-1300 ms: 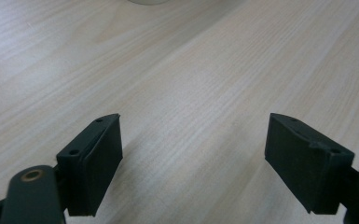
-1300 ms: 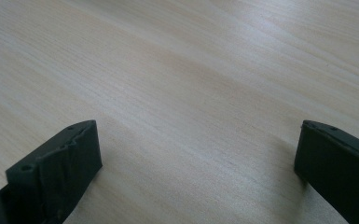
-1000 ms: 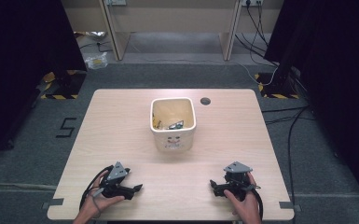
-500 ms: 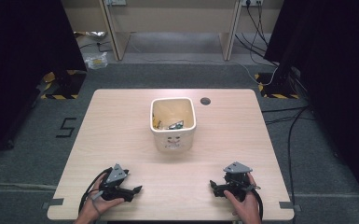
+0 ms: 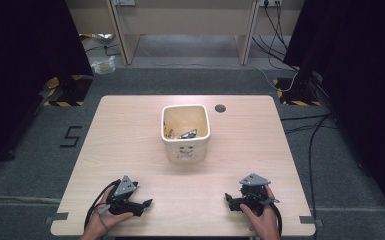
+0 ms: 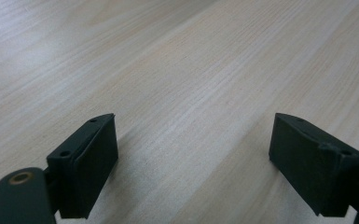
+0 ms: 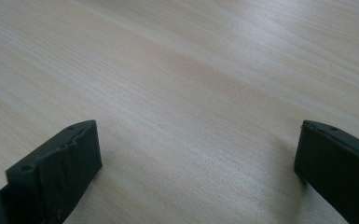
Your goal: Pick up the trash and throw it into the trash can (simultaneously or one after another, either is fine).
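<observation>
Nothing has visibly moved since the earlier pictures: the left hand-held gripper (image 5: 145, 204) and the right hand-held gripper (image 5: 228, 199) rest in the same spots near the table's (image 5: 130, 130) front edge, well apart, each with its jaws spread wide over bare wood and nothing between them. The white bin (image 5: 185, 132) stands upright at the middle of the table, mouth up, well beyond both grippers. Its contents are too small to make out, a few scraps with green and yellow. The person's hands are cut off by the bottom edge. The left gripper points right, toward the other; the right one points left.
</observation>
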The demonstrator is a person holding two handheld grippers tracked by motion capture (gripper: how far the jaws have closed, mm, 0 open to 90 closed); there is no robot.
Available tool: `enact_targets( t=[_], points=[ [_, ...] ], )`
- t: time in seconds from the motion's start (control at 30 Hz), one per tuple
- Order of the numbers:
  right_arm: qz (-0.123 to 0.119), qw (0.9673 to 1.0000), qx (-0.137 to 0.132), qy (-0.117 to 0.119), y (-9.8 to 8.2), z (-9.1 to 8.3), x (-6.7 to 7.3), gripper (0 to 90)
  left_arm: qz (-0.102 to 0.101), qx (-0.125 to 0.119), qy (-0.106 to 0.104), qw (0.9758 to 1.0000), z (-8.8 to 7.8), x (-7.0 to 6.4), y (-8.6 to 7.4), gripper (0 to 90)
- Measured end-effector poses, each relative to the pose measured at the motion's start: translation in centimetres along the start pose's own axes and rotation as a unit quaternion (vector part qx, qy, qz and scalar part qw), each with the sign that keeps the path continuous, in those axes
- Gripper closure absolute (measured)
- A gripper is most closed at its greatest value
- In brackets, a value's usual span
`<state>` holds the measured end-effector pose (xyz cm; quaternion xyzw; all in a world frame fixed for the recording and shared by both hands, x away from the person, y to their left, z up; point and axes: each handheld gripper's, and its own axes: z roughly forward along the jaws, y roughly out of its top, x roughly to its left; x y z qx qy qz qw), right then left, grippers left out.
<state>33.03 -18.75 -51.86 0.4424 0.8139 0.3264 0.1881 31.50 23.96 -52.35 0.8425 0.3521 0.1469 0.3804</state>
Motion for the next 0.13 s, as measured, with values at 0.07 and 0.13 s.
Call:
enact_targets(
  t=[0.07, 0.13],
  points=[
    [0.0, 1.0, 0.0, 0.0, 0.0, 0.0, 0.0, 0.8, 0.0, 0.0, 0.0, 1.0, 0.0, 0.0, 0.0, 14.4],
    [0.0, 1.0, 0.0, 0.0, 0.0, 0.0, 0.0, 0.8, 0.0, 0.0, 0.0, 1.0, 0.0, 0.0, 0.0, 14.4]
  ],
)
